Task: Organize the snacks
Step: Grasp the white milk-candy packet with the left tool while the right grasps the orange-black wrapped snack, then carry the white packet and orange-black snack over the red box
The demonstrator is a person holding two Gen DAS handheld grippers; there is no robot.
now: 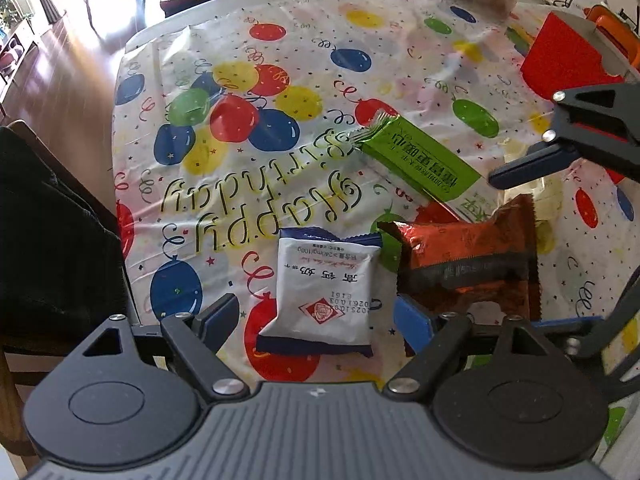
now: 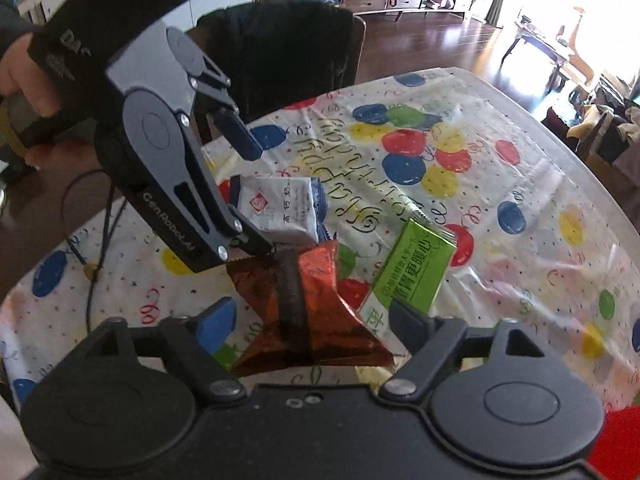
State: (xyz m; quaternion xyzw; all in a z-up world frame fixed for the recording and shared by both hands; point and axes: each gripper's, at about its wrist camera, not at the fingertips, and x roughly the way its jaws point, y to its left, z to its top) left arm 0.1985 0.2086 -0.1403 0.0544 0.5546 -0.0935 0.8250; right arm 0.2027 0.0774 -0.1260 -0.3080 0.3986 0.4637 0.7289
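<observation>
L gripper (image 1: pixel 316 320) stood wide, empty, astride white packet (image 1: pixel 326 284); R gripper (image 2: pixel 308 320) wide, empty, astride orange packet (image 2: pixel 308 296), just right of white.

Wide-spread left tool (image 1: pixel 314 320) straddling white snack packet (image 1: pixel 324 292) on balloon-print tabletop (image 1: pixel 400 40), beside orange packet (image 1: pixel 464 252) and green packet (image 1: pixel 420 156).

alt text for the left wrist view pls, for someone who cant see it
The left gripper hangs open over a white snack packet on a balloon-print tablecloth. Beside the packet lies an orange-red wrapper, its far edge resting on a green packet. The right gripper reaches in from the right edge.
</observation>
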